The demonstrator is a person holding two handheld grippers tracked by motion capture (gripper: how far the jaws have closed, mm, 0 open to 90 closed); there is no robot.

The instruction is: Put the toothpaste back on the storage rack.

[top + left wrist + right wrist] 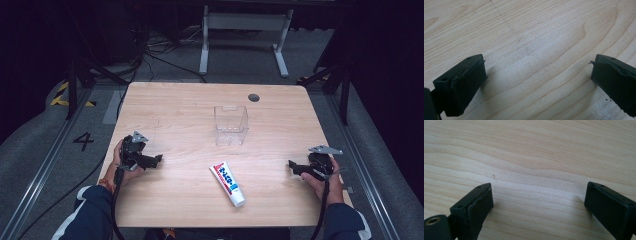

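A white tube with a red and blue label (228,183) lies on the wooden table (190,110), near its front edge, cap end toward the person. Behind it stands a clear plastic container (231,125), upright and with nothing inside. My left gripper (156,160) rests low at the table's left side, held in a hand, jaws pointing right toward the tube. In the left gripper view its jaws (537,75) stand wide apart over bare wood. My right gripper (293,167) sits at the right side, jaws pointing left. Its jaws (539,200) are also wide apart with only wood between them.
A dark round hole (253,97) marks the table's far right corner. Beyond the table a white metal frame (245,30) and cables lie on the grey floor. The table's front edge runs just under both forearms.
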